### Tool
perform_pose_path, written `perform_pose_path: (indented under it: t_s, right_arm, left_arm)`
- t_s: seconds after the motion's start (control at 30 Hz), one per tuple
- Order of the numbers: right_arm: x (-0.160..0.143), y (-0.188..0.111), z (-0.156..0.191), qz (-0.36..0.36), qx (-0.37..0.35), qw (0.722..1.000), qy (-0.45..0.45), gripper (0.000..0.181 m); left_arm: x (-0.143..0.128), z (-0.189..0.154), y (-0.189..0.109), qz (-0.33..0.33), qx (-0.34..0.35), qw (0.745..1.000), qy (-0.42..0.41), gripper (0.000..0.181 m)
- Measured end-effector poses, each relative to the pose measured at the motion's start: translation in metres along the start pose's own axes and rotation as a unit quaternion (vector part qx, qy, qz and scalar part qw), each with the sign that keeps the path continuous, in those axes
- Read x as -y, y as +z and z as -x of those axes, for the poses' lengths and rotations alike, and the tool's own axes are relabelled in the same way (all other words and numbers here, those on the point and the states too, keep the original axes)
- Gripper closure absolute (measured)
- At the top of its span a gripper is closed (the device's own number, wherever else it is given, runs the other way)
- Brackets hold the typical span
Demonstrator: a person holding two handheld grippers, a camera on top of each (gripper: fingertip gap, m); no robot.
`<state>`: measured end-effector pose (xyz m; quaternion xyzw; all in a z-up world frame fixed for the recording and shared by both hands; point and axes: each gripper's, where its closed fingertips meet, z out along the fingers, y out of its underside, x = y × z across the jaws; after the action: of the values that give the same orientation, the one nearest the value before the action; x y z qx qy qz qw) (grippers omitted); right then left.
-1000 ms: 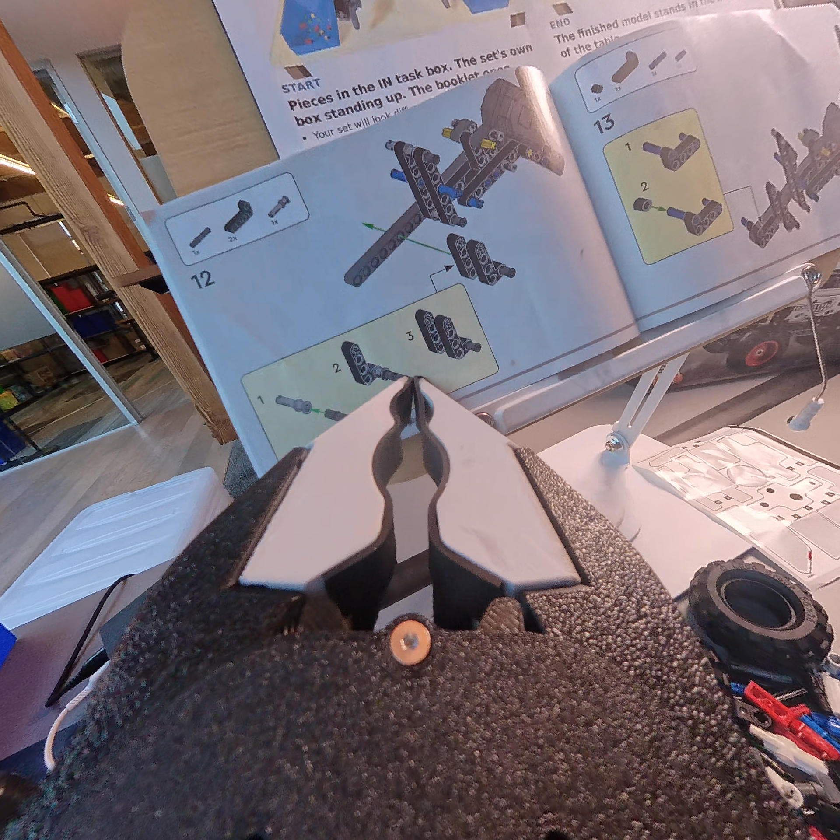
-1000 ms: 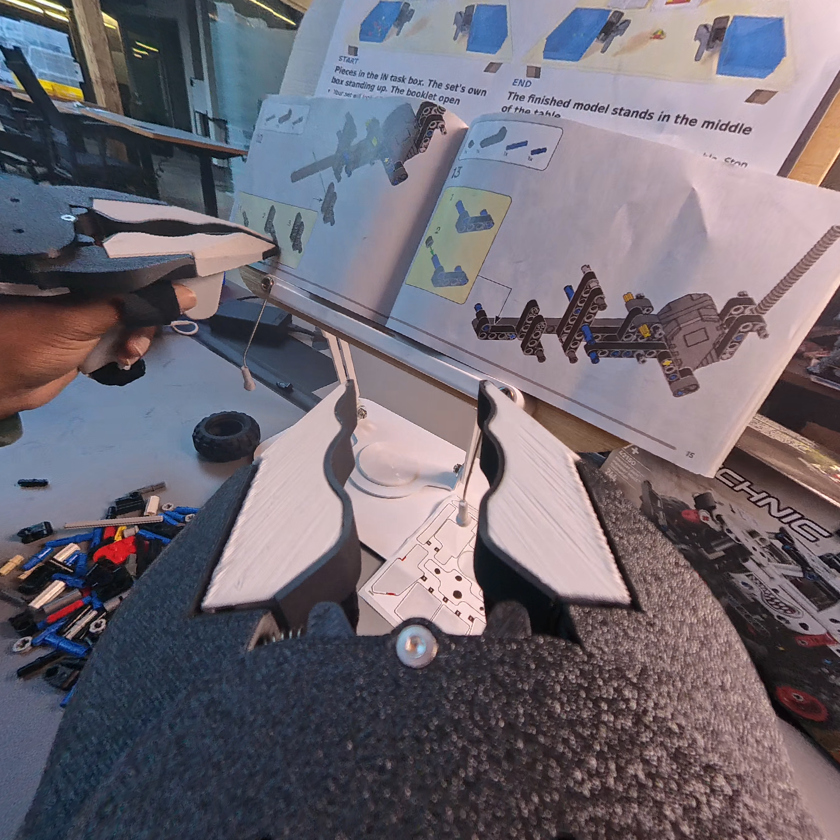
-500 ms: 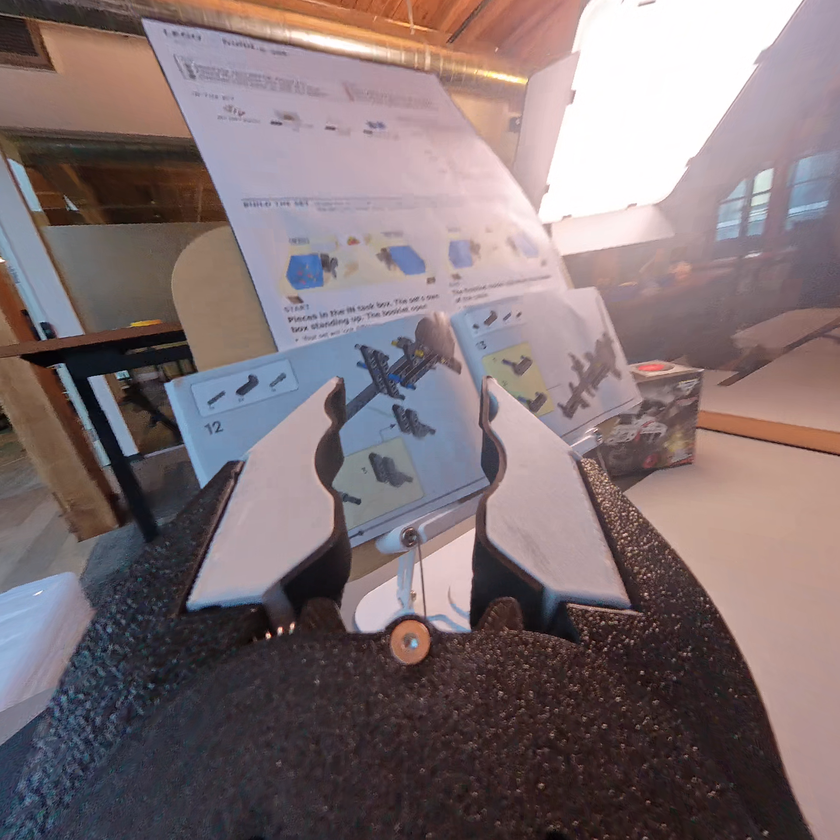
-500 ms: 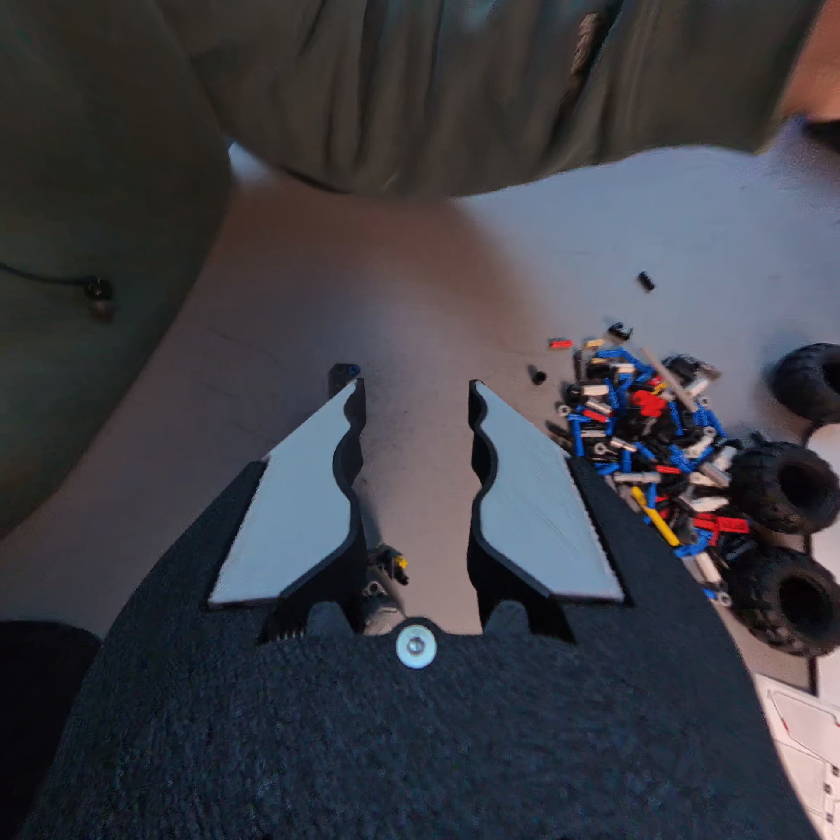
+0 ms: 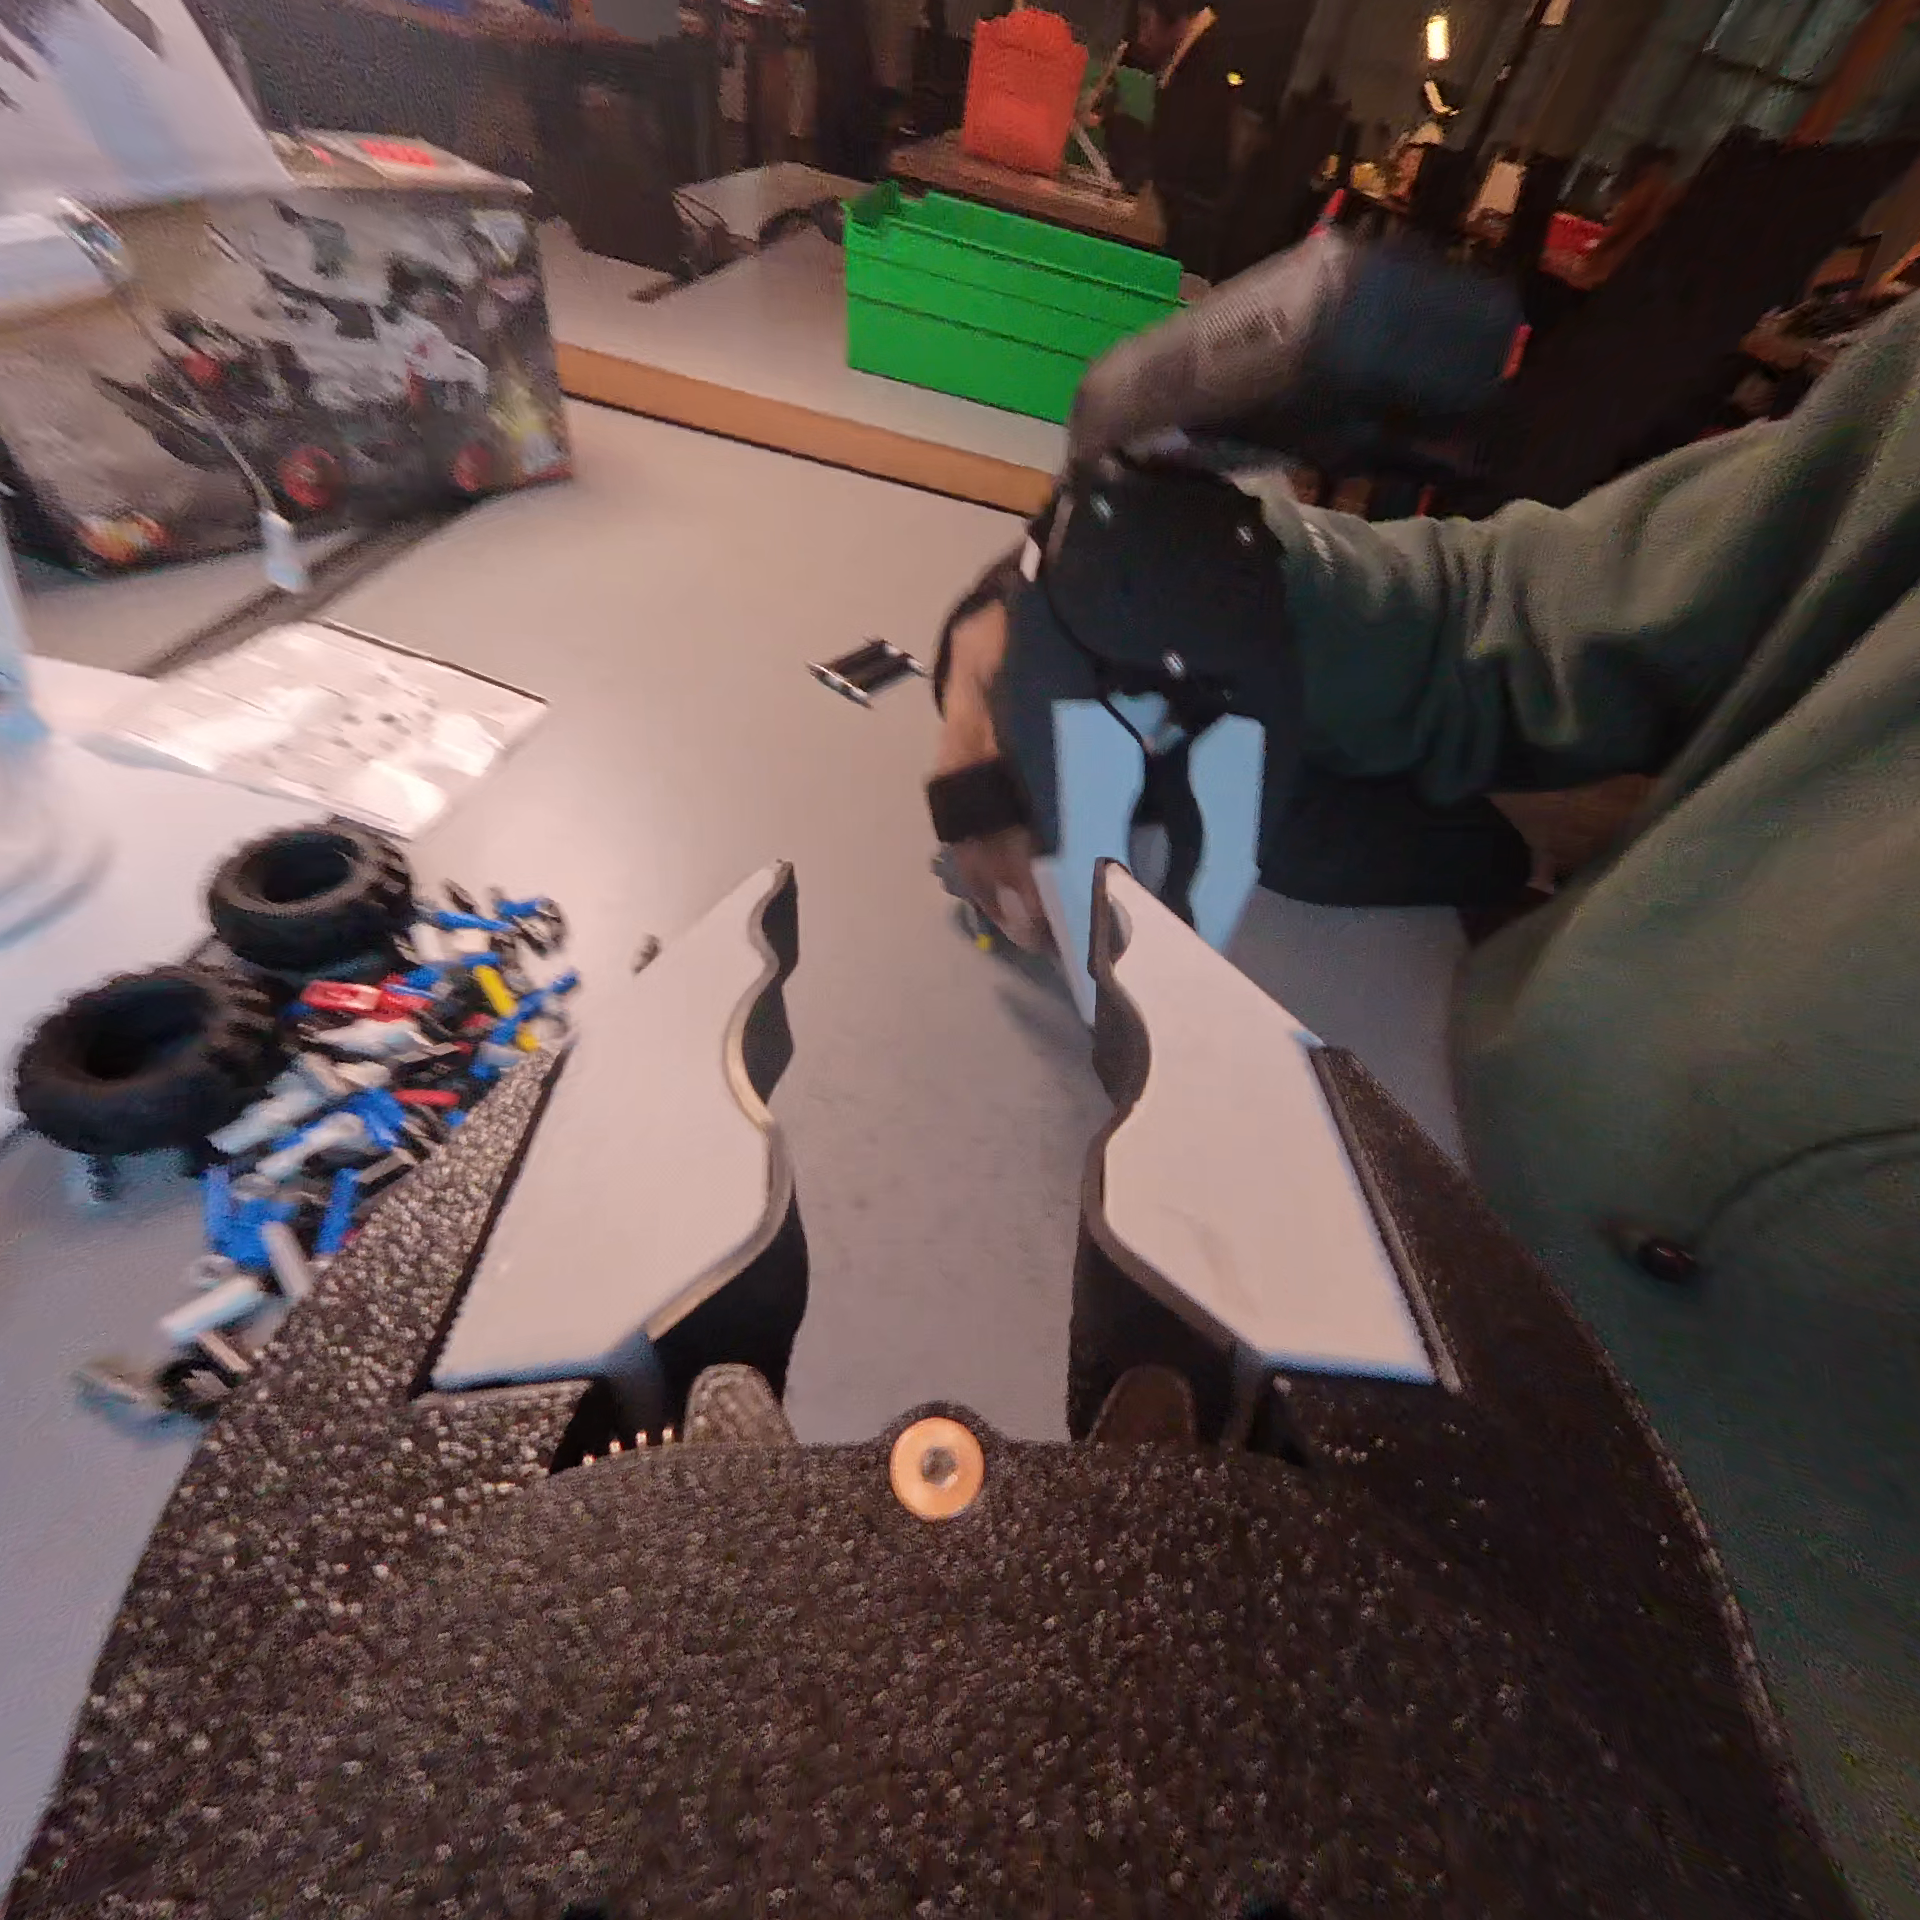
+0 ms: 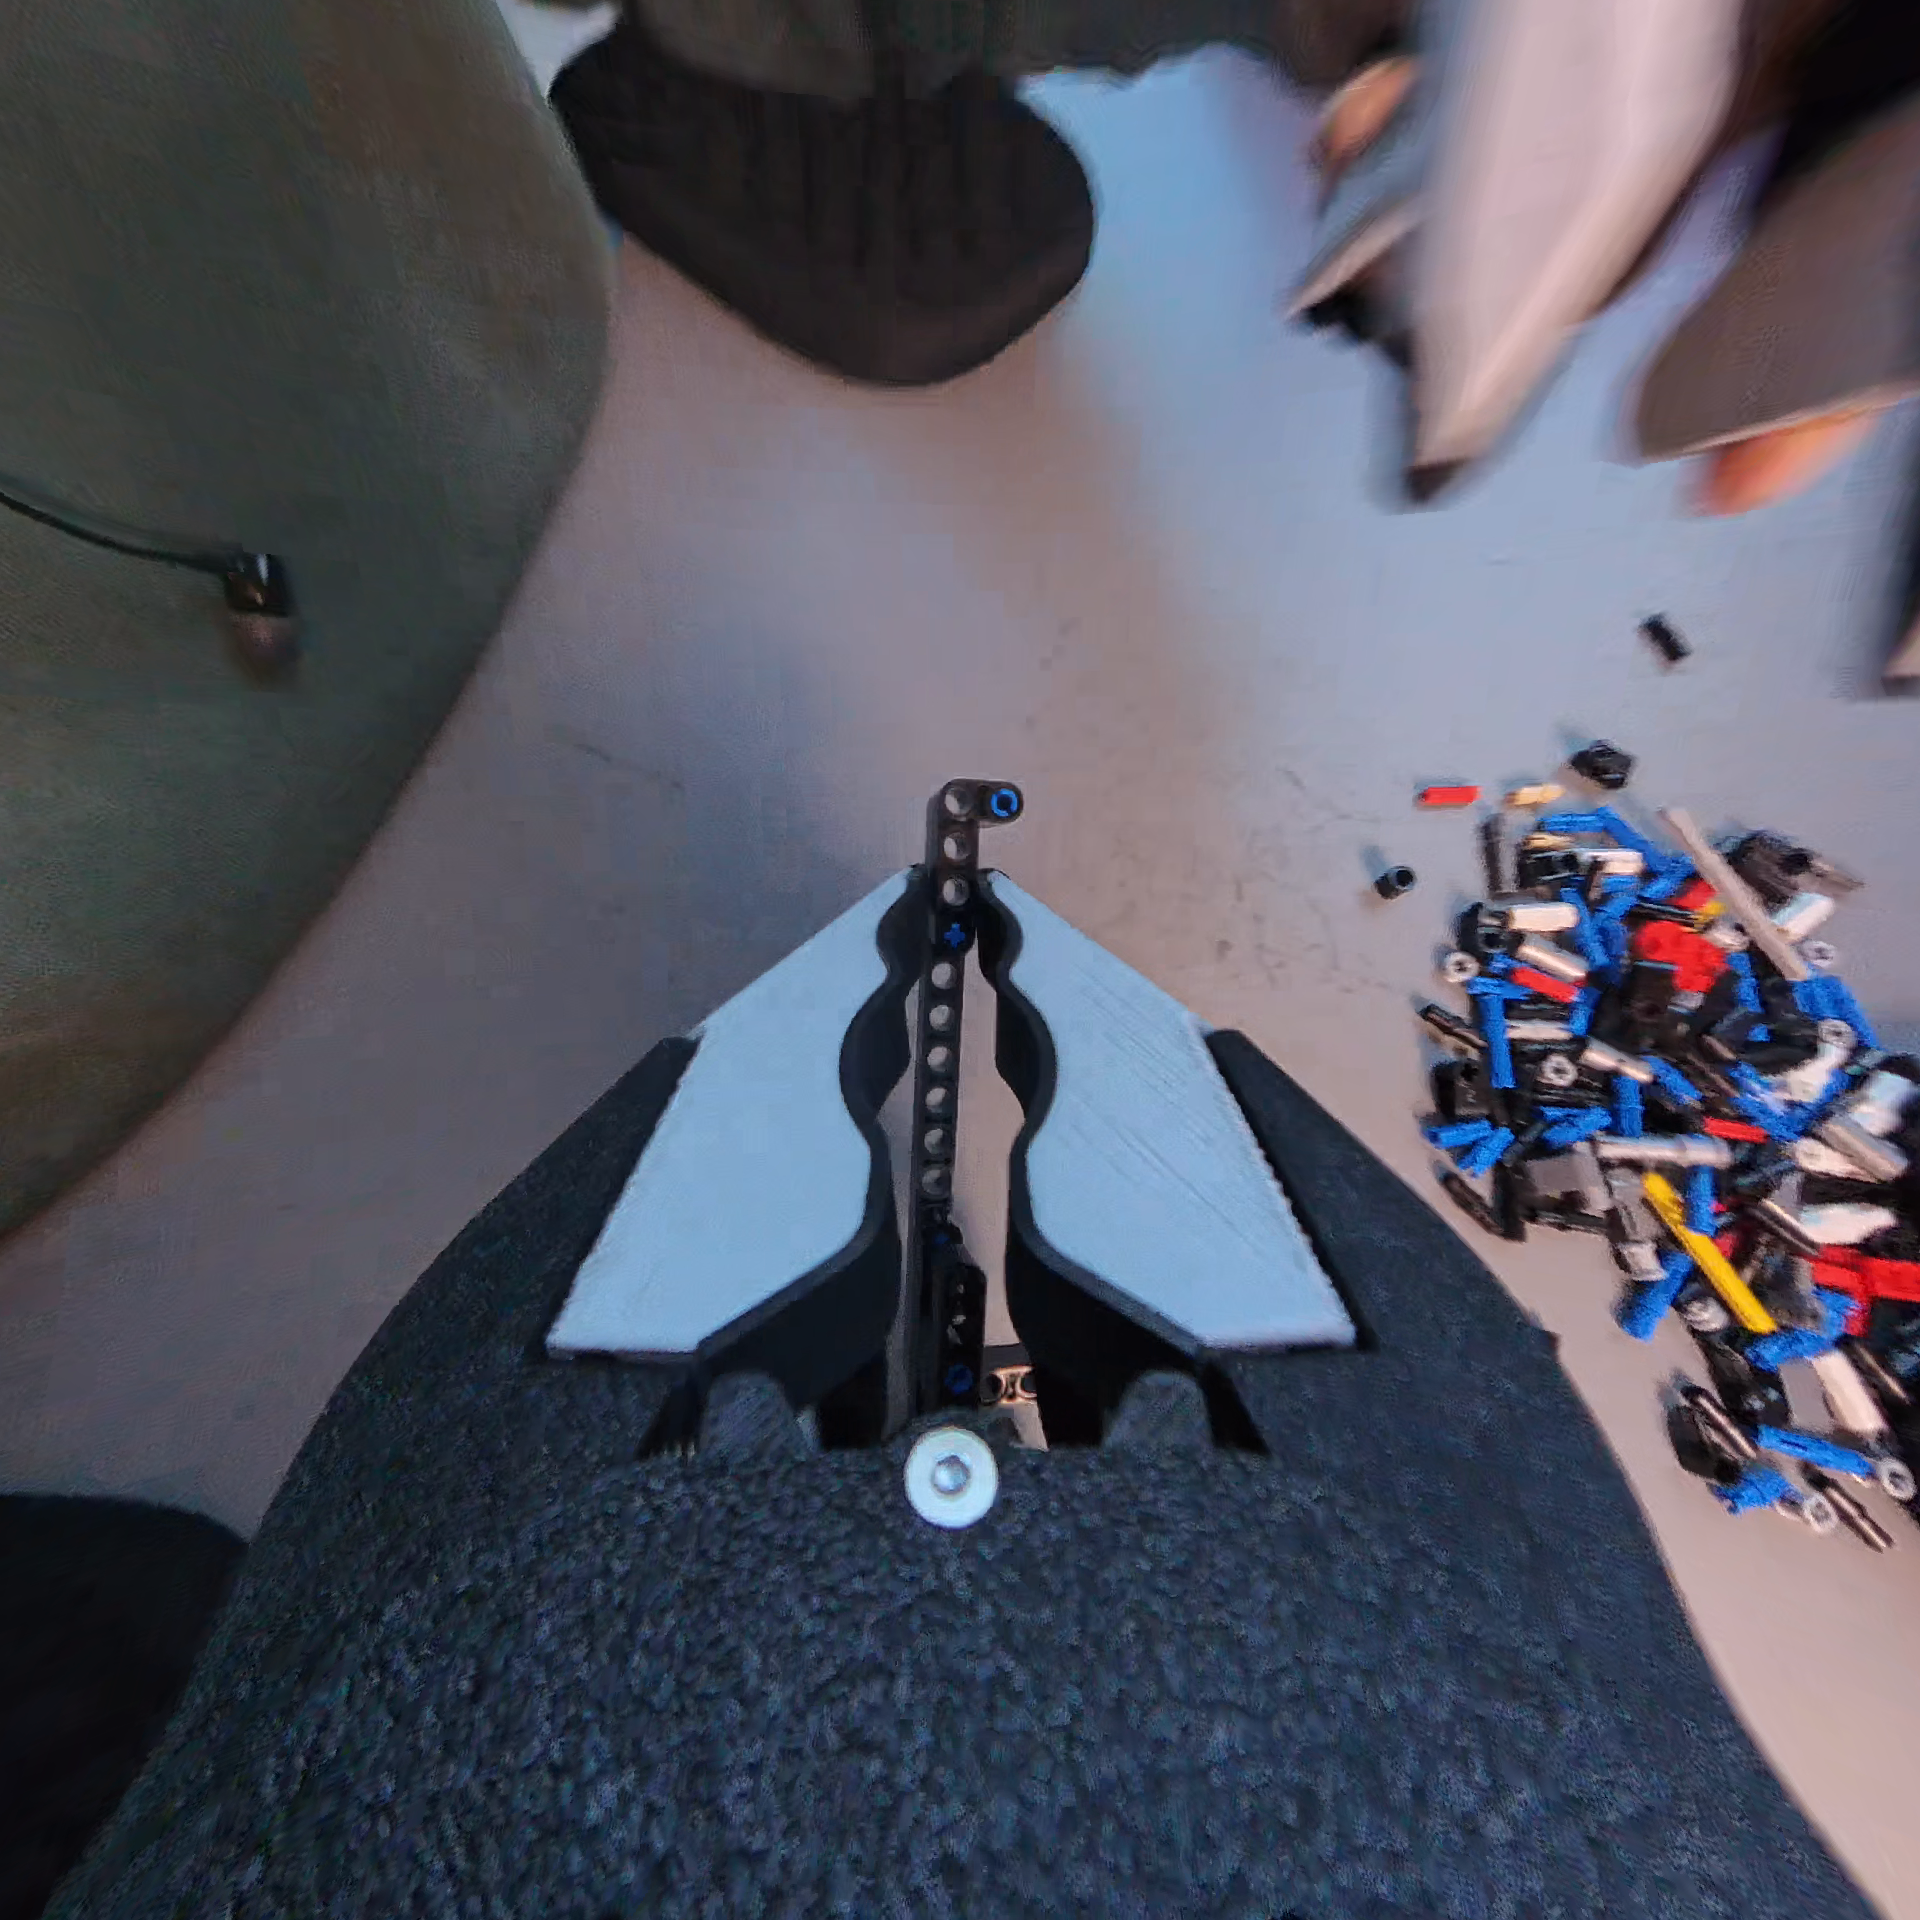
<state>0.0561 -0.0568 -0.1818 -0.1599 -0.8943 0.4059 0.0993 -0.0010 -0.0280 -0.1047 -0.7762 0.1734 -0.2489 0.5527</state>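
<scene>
Clamping a long black holed beam [image 6: 940, 1049] in right gripper [image 6: 948, 883] jaws; left gripper [image 5: 940, 883] jaws spread, empty, above table [image 5: 665, 582] near parts pile [image 5: 343, 1070].

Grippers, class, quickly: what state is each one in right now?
Left gripper: open, holding nothing.
Right gripper: shut on a black beam.

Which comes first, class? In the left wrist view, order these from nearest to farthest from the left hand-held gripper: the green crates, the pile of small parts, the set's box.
1. Pile of small parts, just left of the left hand-held gripper.
2. Set's box, far left, standing.
3. Green crates, far centre, beyond the table's edge.
</scene>
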Motion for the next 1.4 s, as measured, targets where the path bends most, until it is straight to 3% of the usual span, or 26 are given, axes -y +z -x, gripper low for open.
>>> perform_pose_path:
  t_s: [0.13,0.3,0.47,0.6,1.0,1.03,1.13,1.23,1.4]
  right_arm:
    - [0.026,-0.030,-0.019,-0.137,-0.073,0.987,0.033,0.173]
    - [0.050,-0.062,-0.032,-0.289,-0.140,0.943,0.083,0.173]
    - [0.063,-0.068,-0.030,-0.368,-0.147,0.910,0.124,0.172]
    - [0.061,-0.059,-0.027,-0.359,-0.141,0.914,0.129,0.172]
    - [0.045,-0.047,-0.023,-0.324,-0.068,0.925,0.186,0.175]
    - [0.044,-0.051,-0.023,-0.326,-0.068,0.925,0.184,0.175]
    - [0.041,-0.106,-0.043,-0.404,-0.092,0.884,0.215,0.176]
    - [0.037,-0.100,-0.042,-0.370,-0.118,0.901,0.193,0.176]
    - [0.024,-0.085,-0.034,-0.289,-0.127,0.936,0.158,0.175]
  left_arm:
    - [-0.033,-0.035,0.004,-0.004,-0.033,0.999,-0.039,0.141]
    - [-0.013,-0.045,0.016,-0.070,-0.030,0.996,-0.045,0.160]
    - [-0.006,-0.042,0.027,-0.092,-0.014,0.995,-0.038,0.159]
    - [-0.007,-0.047,0.032,-0.101,-0.011,0.995,-0.021,0.173]
    - [-0.024,-0.046,0.037,-0.100,-0.026,0.993,-0.064,0.174]
    - [-0.025,-0.045,0.037,-0.099,-0.024,0.993,-0.060,0.173]
    - [-0.033,-0.032,0.026,-0.103,-0.008,0.991,-0.091,0.175]
    - [-0.032,-0.032,0.033,-0.092,-0.014,0.992,-0.089,0.174]
    - [-0.048,-0.033,0.043,-0.013,-0.003,0.999,-0.051,0.169]
